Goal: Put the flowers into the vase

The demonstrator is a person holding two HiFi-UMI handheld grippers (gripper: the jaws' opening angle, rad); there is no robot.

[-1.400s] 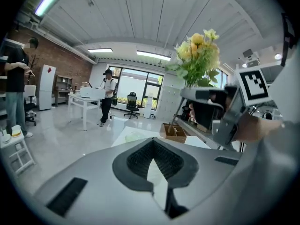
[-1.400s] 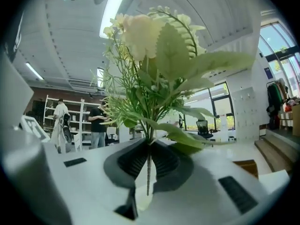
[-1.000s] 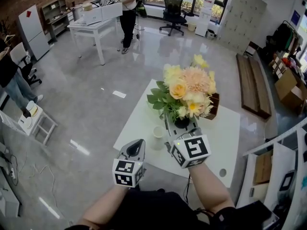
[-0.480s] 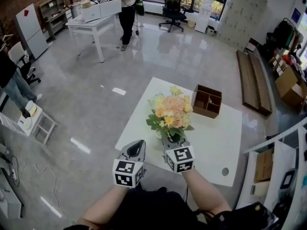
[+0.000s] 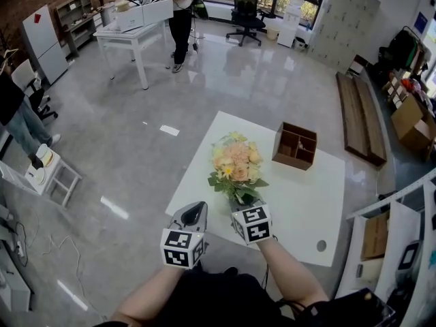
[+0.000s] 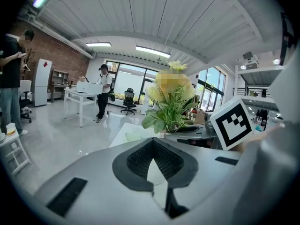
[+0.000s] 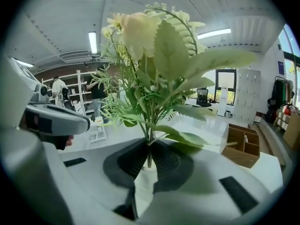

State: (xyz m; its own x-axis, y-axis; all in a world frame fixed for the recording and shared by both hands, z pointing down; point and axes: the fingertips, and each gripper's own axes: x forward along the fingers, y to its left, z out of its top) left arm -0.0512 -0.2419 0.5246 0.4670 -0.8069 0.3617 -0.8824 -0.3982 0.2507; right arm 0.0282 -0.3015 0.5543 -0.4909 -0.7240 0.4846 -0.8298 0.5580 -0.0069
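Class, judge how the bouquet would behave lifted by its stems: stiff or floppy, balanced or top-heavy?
The bouquet looks top-heavy: a wide flower head over thin stems, so apt to tip. Probably light and slightly springy; its leaves look like thin fabric.

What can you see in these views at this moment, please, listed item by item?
flowers: one bunch, peach, cream and yellow with green leaves, over the table's near edge
table: one, white, centre of the floor
wooden box: one, brown, with compartments, on the table's far side
office chair: one, black, far end by the windows
desk: one, white, far left
standing person: one, dark trousers, beside the desk
left gripper: one, grey, jaws together and empty, beside the right gripper
right gripper: one, grey, jaws opening slightly, the flower stems between them
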